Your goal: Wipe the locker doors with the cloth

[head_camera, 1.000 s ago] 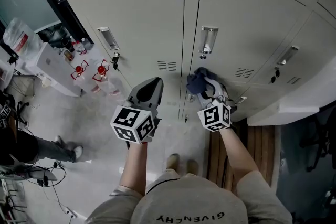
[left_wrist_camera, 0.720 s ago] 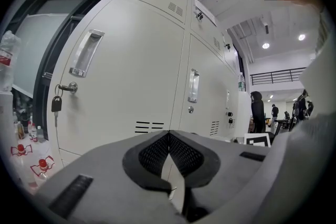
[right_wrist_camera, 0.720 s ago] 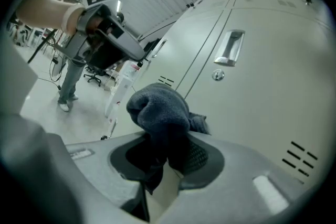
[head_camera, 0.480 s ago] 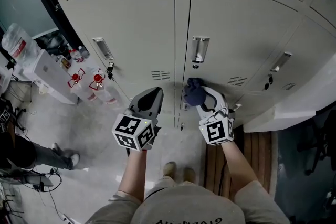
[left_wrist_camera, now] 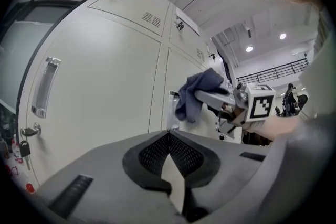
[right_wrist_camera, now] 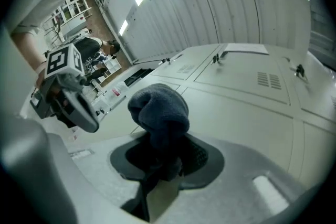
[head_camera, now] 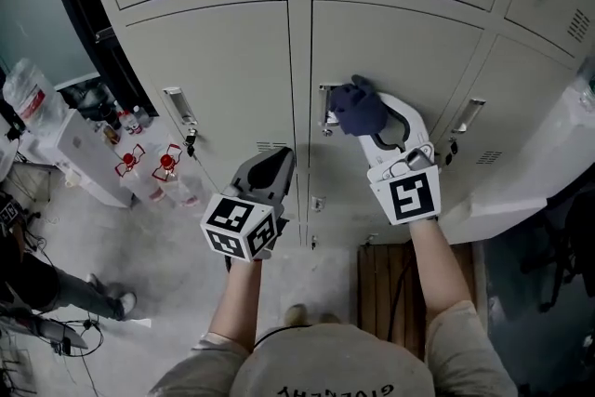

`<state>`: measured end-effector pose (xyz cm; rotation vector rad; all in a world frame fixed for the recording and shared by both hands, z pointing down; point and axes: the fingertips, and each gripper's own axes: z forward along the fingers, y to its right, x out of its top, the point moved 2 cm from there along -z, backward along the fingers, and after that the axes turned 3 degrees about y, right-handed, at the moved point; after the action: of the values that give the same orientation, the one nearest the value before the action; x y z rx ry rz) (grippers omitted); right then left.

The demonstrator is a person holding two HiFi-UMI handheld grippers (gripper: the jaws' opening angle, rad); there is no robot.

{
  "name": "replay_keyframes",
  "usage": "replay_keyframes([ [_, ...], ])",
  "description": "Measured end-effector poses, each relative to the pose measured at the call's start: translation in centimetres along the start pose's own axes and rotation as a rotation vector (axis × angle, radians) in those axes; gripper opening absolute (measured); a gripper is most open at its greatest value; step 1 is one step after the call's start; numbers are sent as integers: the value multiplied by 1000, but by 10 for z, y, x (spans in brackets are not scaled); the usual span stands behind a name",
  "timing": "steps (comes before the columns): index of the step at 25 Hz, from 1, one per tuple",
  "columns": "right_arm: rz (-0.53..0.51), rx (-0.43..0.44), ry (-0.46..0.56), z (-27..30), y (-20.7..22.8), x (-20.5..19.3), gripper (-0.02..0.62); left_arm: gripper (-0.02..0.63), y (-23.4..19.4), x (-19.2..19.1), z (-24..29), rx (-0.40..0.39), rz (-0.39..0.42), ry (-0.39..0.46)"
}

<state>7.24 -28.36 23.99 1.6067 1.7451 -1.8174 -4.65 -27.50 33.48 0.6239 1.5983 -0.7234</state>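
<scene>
Cloth (head_camera: pixel 354 103) was clamped in right tool (head_camera: pixel 365 120), by locker door (head_camera: pixel 400 51) handle (head_camera: pixel 326 110) | left tool (head_camera: pixel 277 157) was closed, empty.

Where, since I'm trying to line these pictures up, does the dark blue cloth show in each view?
Head view: cloth upper centre, at the tip of the right gripper, in front of the locker doors.
Left gripper view: cloth right of centre, hanging from the right gripper.
Right gripper view: cloth in the centre, clamped in that gripper's tongs.
Shared landmark: the grey locker doors behind the cloth in all three.
</scene>
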Motion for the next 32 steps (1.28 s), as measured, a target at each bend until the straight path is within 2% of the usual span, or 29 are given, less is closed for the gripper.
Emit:
replay_keyframes([
  [8,-122,-72,94,28,77,72,109,-2,10,25,2,-20,45,43],
  [13,-203,-107,126,40,98,85,109,-2,10,31,0,-19,58,45],
  [18,-191,-96,119,38,88,66,106,-2,8,27,-1,-16,58,30],
  [32,-139,-42,-32,8,29,-16,106,-2,12,10,1,-31,45,-7],
])
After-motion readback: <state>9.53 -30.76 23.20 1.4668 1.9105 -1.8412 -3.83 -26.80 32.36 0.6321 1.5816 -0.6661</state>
